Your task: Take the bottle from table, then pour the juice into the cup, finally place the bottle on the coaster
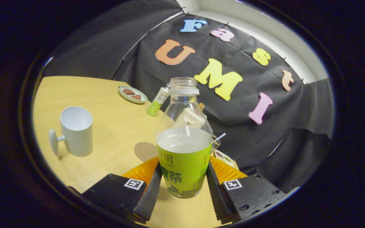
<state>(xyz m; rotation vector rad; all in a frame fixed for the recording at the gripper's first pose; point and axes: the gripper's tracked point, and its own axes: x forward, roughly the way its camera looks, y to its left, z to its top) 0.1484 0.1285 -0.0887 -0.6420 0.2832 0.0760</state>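
A clear, uncapped bottle (184, 158) with a green label and pale juice inside stands between my fingers. My gripper (184, 167) is shut on it, one finger pressed to each side of the label. I cannot tell whether its base touches the wooden table (112, 126). A white cup (76, 131) with its handle turned away from the bottle stands on the table, beyond and to the left of my fingers. A round brown coaster (145, 151) lies flat between the cup and the bottle, just ahead of the left finger.
A small plate (133, 94) with brown pieces sits far back on the table. A second green-labelled bottle (157, 102) leans behind the held one. A small carton with a straw (219, 146) sits to the right by the table edge.
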